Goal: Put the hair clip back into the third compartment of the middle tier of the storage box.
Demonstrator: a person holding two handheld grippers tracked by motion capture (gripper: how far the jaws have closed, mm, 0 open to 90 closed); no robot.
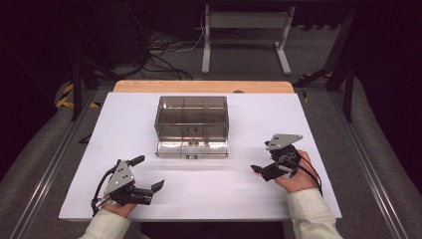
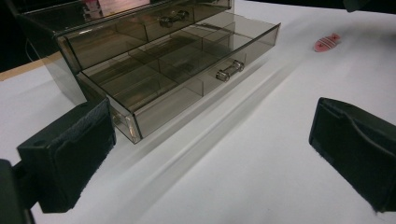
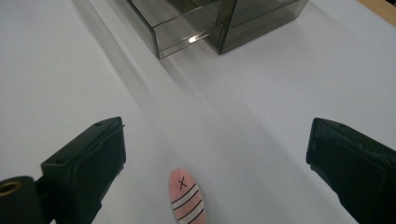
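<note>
I am steering two hand-held grippers over a white table point(image 1: 124, 124). At the middle of the far half stands a smoky clear drawer box point(image 1: 192, 117), and its lower drawer point(image 2: 187, 74) is pulled out toward me, divided compartments bare, a small metal handle point(image 2: 230, 71) on its front. I judge it stands open to take the small pink fish point(image 3: 187, 197), a flat toy marked with an X and stripes.

The fish lies on the table at the near right, directly under my right gripper point(image 1: 259, 171). In the right gripper view it sits between the two black jaws, which are spread wide and hold nothing, touching neither. That placing looks like the start of a pick: the jaws straddle the fish, ready to come down and close.

My left gripper point(image 1: 149, 174) waits at the near left, jaws likewise wide apart and empty, pointing toward the drawer's near left corner, perhaps to steady the box or push the drawer shut.

Between the fish and the open drawer the table is bare, so the path is free. The drawer's front wall is the one edge to lift over. The near table edge lies close behind both hands.
</note>
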